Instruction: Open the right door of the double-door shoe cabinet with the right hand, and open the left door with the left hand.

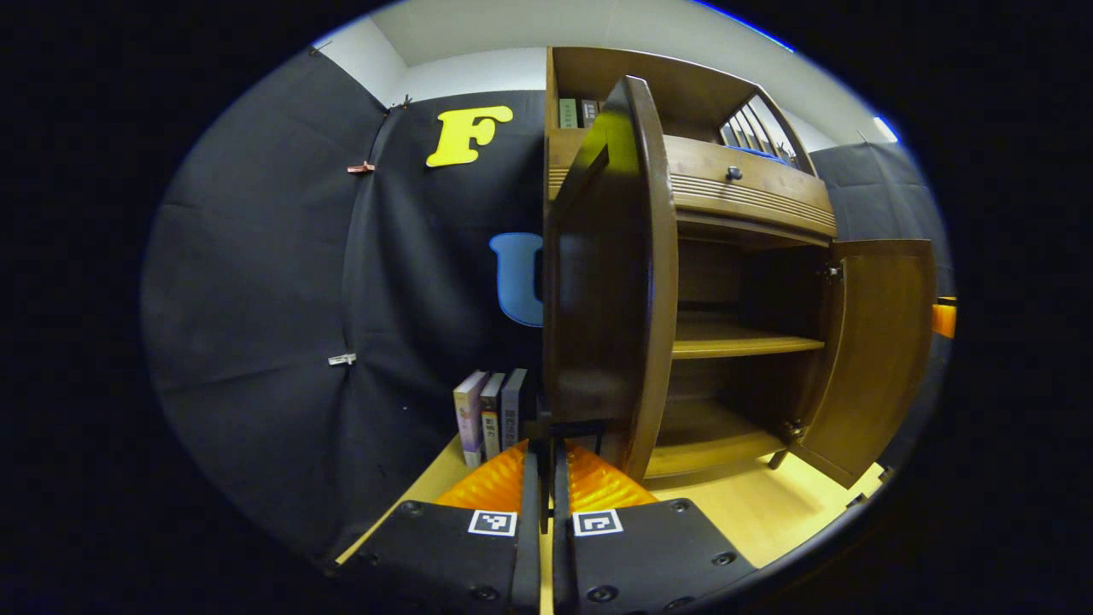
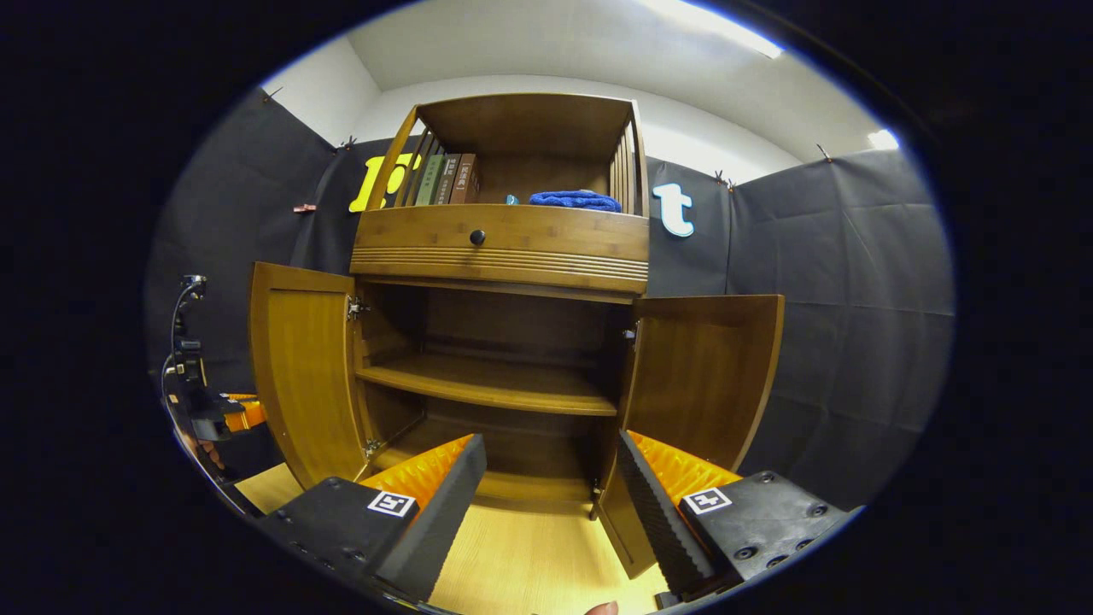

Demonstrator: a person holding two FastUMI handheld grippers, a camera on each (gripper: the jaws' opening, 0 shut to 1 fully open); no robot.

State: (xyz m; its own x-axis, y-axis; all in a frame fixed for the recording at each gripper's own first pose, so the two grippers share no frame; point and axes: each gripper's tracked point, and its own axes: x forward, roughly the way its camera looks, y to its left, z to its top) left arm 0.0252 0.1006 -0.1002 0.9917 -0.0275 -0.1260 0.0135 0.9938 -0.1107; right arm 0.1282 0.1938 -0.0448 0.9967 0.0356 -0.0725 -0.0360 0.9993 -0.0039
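My left jaws (image 1: 546, 465) stand nearly closed, the black pads almost touching, with ribbed orange backing behind them and a square black-and-white marker on each block. Whether they pinch the small dark fitting at the bottom edge of the left door (image 1: 610, 282) I cannot tell; the tips sit right at it, but the contact is hidden. That door is warm brown wood with a fine bamboo-like grain, swung out edge-on toward me, its face in shadow.

My right jaws (image 2: 546, 487) are spread wide and hold nothing, their black pads cut in fine ridges. Between them, in the right gripper view, the shoe cabinet (image 2: 499, 248) stands with both doors open: the left door and the right door (image 2: 704, 376) each hang outward on small metal hinges. Inside, one flat shelf (image 2: 487, 384) crosses the dark interior. Above is a drawer front with grooved lines and a round dark knob (image 2: 477, 237). The open top bay holds upright books (image 2: 444, 179) and a folded blue cloth (image 2: 575, 201); the spine lettering is too small to read.

Three more books (image 1: 491, 414) stand on the pale wood tabletop (image 1: 751, 504) beside the cabinet, their writing blurred.
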